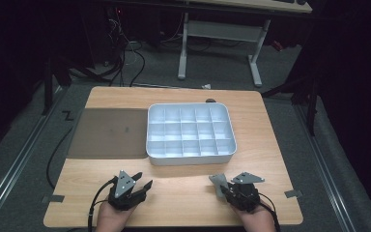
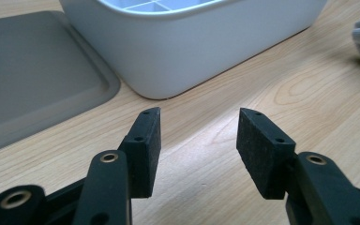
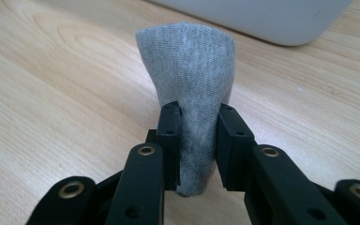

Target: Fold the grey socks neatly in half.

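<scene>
Grey cloth (image 3: 187,70): folded, clamped upright in right claw (image 3: 197,136), near right of tabletop (image 1: 183,191), just before the white divided tray (image 1: 191,159). Left claw (image 2: 199,140): jaws apart, empty. Grey mat (image 1: 108,133): left of tray. Advice: keep a firm pinch and lift clear of the tray wall. Readable markings: none.

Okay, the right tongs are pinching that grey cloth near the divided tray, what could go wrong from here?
1. The right tongs pinch the cloth near one end only, so the free part could sag and catch the tray rim.
2. The tray's cells look small; the cloth may bridge several instead of settling in one.
3. The left tongs stand open and empty, so nothing steadies the tray if it gets nudged.
</scene>
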The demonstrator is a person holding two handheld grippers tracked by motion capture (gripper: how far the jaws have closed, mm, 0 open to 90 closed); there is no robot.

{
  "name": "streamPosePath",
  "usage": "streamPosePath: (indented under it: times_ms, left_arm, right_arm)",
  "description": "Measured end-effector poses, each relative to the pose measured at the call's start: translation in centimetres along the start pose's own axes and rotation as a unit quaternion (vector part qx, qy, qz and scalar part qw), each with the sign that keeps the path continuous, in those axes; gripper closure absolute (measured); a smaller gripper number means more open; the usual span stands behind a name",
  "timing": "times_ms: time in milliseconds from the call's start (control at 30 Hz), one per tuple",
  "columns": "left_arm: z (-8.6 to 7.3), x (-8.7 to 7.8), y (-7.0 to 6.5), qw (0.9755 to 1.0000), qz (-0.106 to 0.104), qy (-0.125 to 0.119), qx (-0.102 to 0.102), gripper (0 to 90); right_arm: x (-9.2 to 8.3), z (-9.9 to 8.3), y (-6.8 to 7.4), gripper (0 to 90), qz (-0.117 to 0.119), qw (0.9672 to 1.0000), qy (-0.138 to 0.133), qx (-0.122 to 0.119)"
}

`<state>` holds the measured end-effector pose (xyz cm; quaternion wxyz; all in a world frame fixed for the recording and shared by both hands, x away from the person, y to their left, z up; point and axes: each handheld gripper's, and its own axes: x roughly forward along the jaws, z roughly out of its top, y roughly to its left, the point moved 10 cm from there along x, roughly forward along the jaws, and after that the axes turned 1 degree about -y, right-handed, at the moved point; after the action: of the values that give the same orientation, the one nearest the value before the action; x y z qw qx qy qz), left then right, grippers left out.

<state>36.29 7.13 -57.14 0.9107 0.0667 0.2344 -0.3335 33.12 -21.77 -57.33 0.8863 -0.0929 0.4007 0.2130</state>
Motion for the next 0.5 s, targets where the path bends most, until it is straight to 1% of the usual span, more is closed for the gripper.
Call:
streamPosePath:
  times_ms: [33, 67, 100, 167, 200, 233, 300, 333, 367, 400, 433, 467, 500]
  left_arm:
    - [0.12, -0.09, 0.09, 1.0000, -0.002, -0.003, -0.001, 51.0]
    - [0.12, -0.09, 0.09, 1.0000, -0.002, -0.003, -0.001, 51.0]
    - [0.34, -0.31, 0.17, 1.0000, -0.002, -0.008, 0.001, 51.0]
    - [0.41, -0.37, 0.21, 0.9999, -0.004, -0.011, 0.003, 51.0]
    - [0.41, -0.37, 0.21, 0.9999, -0.004, -0.011, 0.003, 50.8]
    - [0.38, -0.35, 0.13, 0.9999, -0.011, -0.010, 0.003, 50.4]
    - [0.46, -0.31, -0.08, 0.9998, -0.015, -0.013, 0.007, 49.5]
    - [0.49, -0.29, -0.12, 0.9997, -0.016, -0.014, 0.009, 49.2]
    - [0.50, -0.28, -0.17, 0.9997, -0.016, -0.014, 0.012, 48.8]
    - [0.50, -0.28, -0.17, 0.9997, -0.016, -0.014, 0.012, 48.5]
    - [0.50, -0.27, -0.19, 0.9997, -0.018, -0.014, 0.012, 48.5]
    - [0.46, -0.26, -0.20, 0.9997, -0.019, -0.014, 0.011, 48.5]
    - [0.38, -0.22, -0.23, 0.9997, -0.021, -0.012, 0.009, 48.2]
  right_arm:
    - [-0.08, -0.01, 0.06, 74.4, -0.004, 0.9999, 0.010, -0.006]
    - [-0.08, -0.01, 0.06, 74.4, -0.004, 0.9999, 0.010, -0.006]
    - [-0.18, 0.01, 0.20, 74.4, -0.013, 0.9994, 0.027, -0.018]
    - [-0.23, 0.03, 0.31, 74.4, -0.019, 0.9985, 0.043, -0.026]
    - [-0.23, 0.03, 0.31, 74.4, -0.019, 0.9985, 0.043, -0.026]
    - [-0.18, 0.09, 0.16, 74.4, -0.020, 0.9974, 0.063, -0.031]
    - [-0.25, 0.15, 0.04, 74.4, -0.018, 0.9963, 0.080, -0.026]
    - [-0.31, 0.18, -0.03, 74.4, -0.018, 0.9951, 0.093, -0.028]
    - [-0.34, 0.20, -0.13, 74.4, -0.019, 0.9942, 0.101, -0.033]
    - [-0.34, 0.20, -0.13, 74.4, -0.019, 0.9942, 0.101, -0.033]
    - [-0.40, 0.22, -0.19, 74.4, -0.019, 0.9930, 0.111, -0.036]
    - [-0.52, 0.22, -0.28, 74.4, -0.022, 0.9911, 0.125, -0.040]
    - [-0.63, 0.22, -0.34, 74.4, -0.023, 0.9881, 0.143, -0.051]
